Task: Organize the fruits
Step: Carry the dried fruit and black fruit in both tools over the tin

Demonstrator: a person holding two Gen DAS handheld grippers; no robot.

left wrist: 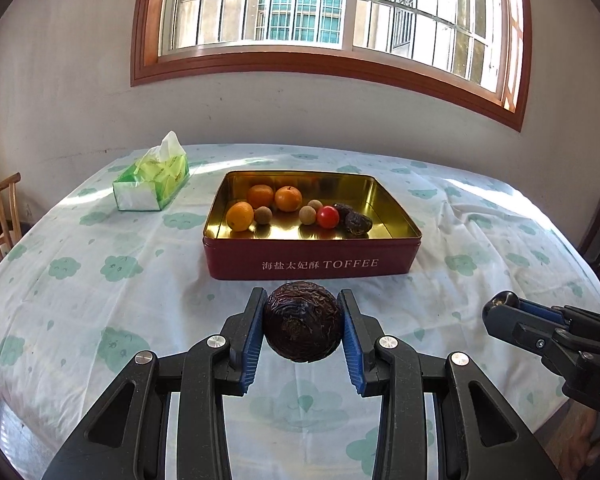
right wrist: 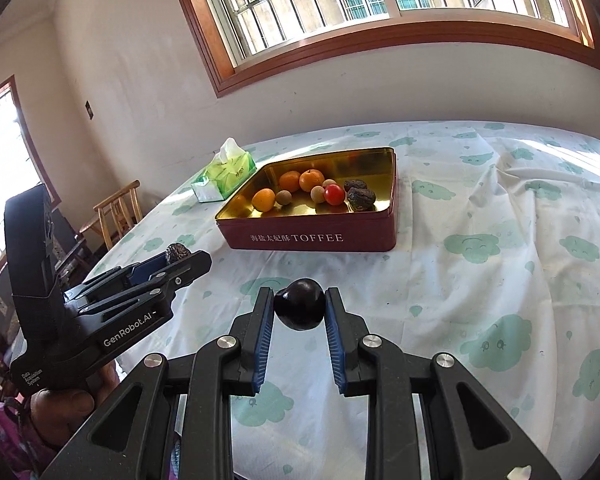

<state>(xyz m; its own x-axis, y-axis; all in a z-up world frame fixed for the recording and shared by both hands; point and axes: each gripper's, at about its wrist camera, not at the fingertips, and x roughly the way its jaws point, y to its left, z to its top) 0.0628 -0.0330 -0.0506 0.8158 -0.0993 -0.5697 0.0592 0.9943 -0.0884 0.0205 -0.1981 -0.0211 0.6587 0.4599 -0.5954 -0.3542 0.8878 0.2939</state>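
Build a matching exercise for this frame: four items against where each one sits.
Items:
1. wrinkled fruit
2. smooth dark fruit
3. tomato
4. tissue pack

Places:
A. on the tablecloth, left of the tin
B. in the right claw
C. inside the tin
D. in the left claw

Pairs: 1-D, 2-B, 3-C, 4-A

The tin stands on the table beyond both the left claw and the right claw.

Left tongs [left wrist: 303,322] with matte black angular linkage arms, ribbed blue pads [left wrist: 251,346], round silver screws, right tongs [right wrist: 299,310] of the same build, white "GenRobot.AI" lettering on the left body, bare fingers under the handle.
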